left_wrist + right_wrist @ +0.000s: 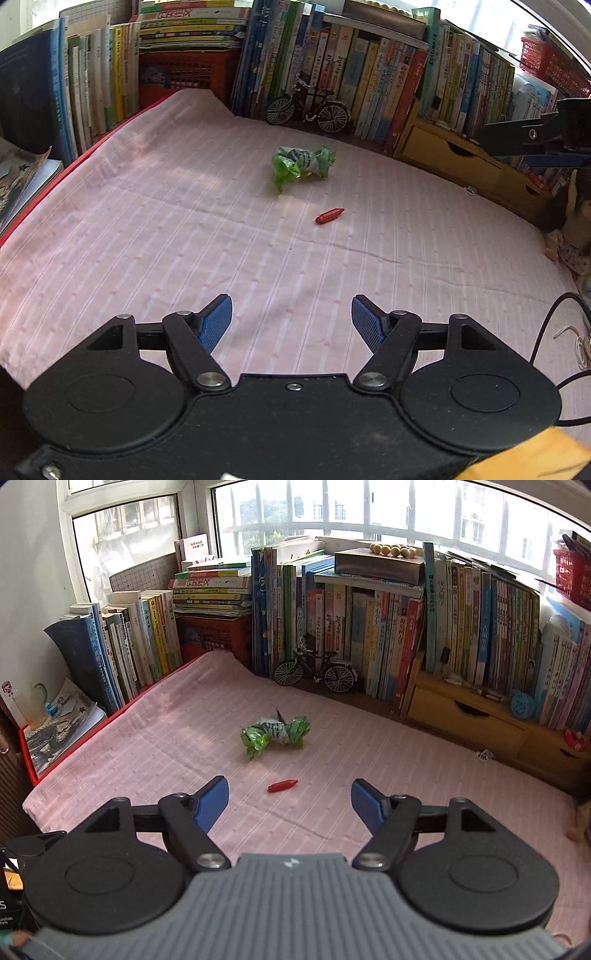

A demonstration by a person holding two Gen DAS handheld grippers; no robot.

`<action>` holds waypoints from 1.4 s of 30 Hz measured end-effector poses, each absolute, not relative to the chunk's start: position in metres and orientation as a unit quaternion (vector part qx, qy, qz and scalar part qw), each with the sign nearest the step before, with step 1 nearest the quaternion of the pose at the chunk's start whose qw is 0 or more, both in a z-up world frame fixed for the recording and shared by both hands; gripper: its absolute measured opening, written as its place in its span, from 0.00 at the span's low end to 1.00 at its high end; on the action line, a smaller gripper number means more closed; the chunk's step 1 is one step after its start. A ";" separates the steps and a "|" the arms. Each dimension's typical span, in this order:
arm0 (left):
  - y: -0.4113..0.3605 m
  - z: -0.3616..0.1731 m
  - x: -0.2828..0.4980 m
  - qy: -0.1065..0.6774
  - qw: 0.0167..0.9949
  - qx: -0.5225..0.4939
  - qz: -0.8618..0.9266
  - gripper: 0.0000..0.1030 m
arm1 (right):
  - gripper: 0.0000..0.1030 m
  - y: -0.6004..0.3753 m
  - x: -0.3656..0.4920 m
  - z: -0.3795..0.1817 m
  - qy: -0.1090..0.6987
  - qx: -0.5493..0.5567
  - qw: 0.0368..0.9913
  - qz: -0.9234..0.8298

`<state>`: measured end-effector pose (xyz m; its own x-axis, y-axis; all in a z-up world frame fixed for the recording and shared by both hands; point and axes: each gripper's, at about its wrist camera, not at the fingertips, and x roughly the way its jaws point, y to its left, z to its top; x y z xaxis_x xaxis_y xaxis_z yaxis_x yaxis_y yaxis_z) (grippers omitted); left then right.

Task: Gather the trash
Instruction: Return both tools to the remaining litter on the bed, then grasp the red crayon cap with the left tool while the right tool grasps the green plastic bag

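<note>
A crumpled green wrapper [302, 164] lies on the pink striped cloth [184, 221], with a small red sausage-shaped piece [329, 215] just in front of it. My left gripper [291, 317] hangs open above the near part of the cloth, with nothing between its blue pads. In the right wrist view the green wrapper [275, 732] and the red piece [282, 785] lie ahead. My right gripper [290, 797] is open and empty, well short of both. The right gripper's black fingers [535, 134] reach in at the left wrist view's right edge.
Rows of upright books [369, 627] wall the cloth at the back and left. A model bicycle [316, 672] stands at the back, a yellow drawer unit [469, 716] to its right and a red crate [214, 631] in the corner. A black cable [554, 317] trails at right.
</note>
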<state>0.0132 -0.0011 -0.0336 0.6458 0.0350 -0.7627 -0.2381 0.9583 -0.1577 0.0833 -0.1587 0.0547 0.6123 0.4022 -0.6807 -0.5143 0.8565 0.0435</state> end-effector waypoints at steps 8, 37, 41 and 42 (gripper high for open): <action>-0.030 -0.069 0.127 0.412 0.902 -0.101 0.077 0.63 | 0.81 -0.162 0.153 0.034 0.366 -0.140 0.871 0.295; 0.029 -0.120 0.133 0.413 0.878 -0.139 0.197 0.08 | 0.92 0.004 0.295 -0.097 0.408 -0.260 0.733 0.478; 0.040 -0.117 0.130 0.400 0.878 -0.152 0.213 0.08 | 0.83 0.018 0.309 -0.119 0.443 -0.251 0.715 0.479; 0.042 -0.118 0.130 0.398 0.878 -0.154 0.216 0.08 | 0.77 0.018 0.309 -0.122 0.454 -0.243 0.710 0.480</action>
<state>0.1297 0.0425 -0.1176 0.5889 0.2571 -0.7662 -0.5024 0.8591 -0.0979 0.3090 0.0179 -0.1225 0.1258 0.4609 -0.8785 -0.9026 0.4206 0.0915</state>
